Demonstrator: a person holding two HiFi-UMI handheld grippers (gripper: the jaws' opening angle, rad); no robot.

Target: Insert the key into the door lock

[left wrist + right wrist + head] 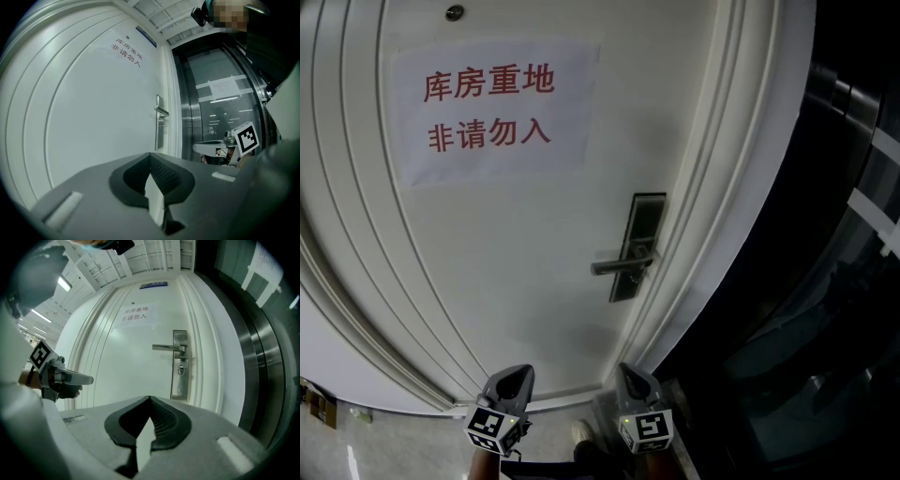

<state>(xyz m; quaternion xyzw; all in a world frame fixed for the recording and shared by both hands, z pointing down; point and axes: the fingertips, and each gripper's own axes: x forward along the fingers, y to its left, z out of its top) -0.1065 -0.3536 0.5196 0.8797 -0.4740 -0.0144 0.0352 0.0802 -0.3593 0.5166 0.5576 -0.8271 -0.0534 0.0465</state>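
Two tools sit low in the head view, side by side with a gap between them: your left tool (522,369) and your right tool (628,367). Both point level at the white door (516,244).

In the left gripper view, the left tool's jaws are together at the tips with nothing clamped. In the right gripper view, the right tool's jaws are also together at the tips, and it is empty too. Each marker cube faces up toward your head camera.

The door lock (636,246) is a tall metal plate near the door's right edge, well apart from both tools. Its lever handle (617,265) sticks out to the left. A small metal piece (180,371) sits on the plate just below the handle, at the keyhole spot. It is too small to tell whether it is the key.

A paper sign (492,111) with red characters is stuck on the upper door, left of and above the lock. Ribbed white moulding (712,234) frames the door. A dark glass panel (825,281) stands to the right of the frame. Light floor (356,450) shows at bottom left.
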